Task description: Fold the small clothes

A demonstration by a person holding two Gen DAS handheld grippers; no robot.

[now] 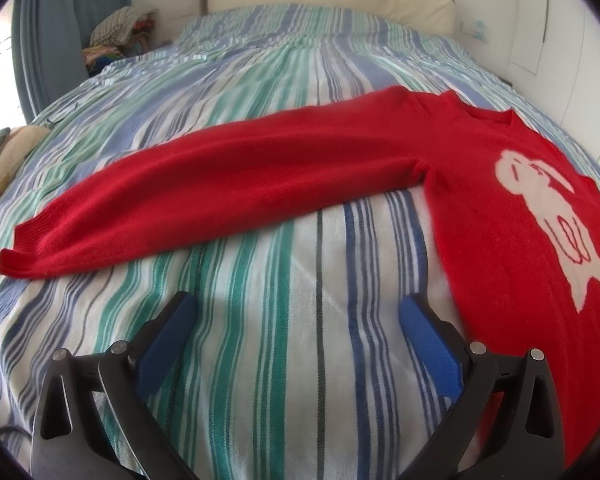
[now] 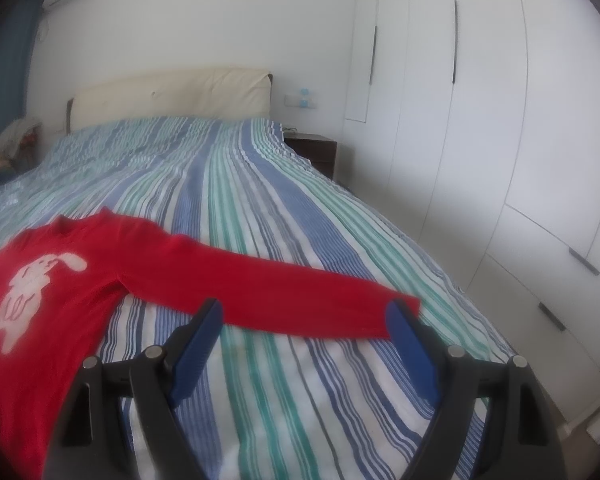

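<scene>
Fingers of left gripper (image 1: 296, 308) and right gripper (image 2: 304, 316) spread, empty, hovered short of red sweater (image 1: 480, 184). Judged: pinch each cuff, fold sleeves across rabbit motif (image 1: 556, 216).

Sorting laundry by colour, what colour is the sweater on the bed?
Red sweater, with a white rabbit-like figure; clearest in the left wrist view.

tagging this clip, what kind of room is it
A bedroom in a home, most likely: a bed with a striped cover, a padded headboard, and white wardrobe doors along one wall.
</scene>
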